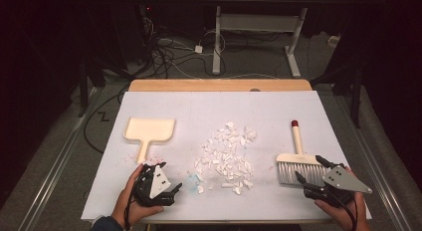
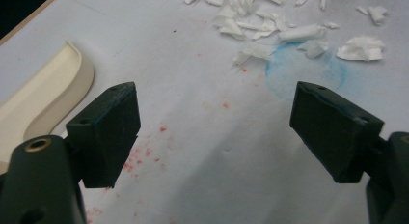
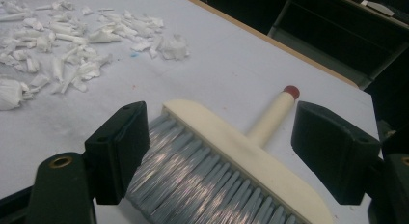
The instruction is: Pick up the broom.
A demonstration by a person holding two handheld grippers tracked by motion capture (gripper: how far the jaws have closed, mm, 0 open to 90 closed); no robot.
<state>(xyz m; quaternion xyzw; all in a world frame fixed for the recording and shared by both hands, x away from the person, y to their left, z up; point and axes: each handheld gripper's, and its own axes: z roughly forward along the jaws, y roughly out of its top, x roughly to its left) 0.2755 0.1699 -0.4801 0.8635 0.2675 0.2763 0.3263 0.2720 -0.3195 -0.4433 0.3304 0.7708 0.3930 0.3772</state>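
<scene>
- My left tongs (image 1: 171,187) sit low at the near left of the desk (image 1: 199,109), held in my left hand (image 1: 130,196), jaws pointing toward the paper pile and spread wide with nothing between them.
- In the left gripper view I see bare desk between the jaws, flecked with red specks, a faint blue ring (image 2: 305,69) ahead and the nearest paper scraps (image 2: 270,26) beyond it.
- The cream dustpan (image 1: 149,131) lies flat at the left of the desk, handle toward me, its end just beside my left tongs; in the left gripper view its rim (image 2: 46,96) is cut off at the frame edge.
- My right tongs (image 1: 311,169) hover at the near right, held in my right hand (image 1: 343,211), jaws open wide either side of the brush's grey bristles (image 3: 193,180).
- I cannot tell whether either jaw touches the bristles.
- The brush (image 1: 298,159) lies flat, its cream handle with a red tip (image 3: 291,91) pointing away from me.
- The torn white paper is heaped mid-desk, between dustpan and brush.
- Both my forearms are cut off by the bottom edge; the room beyond the desk is too dark to make out.
</scene>
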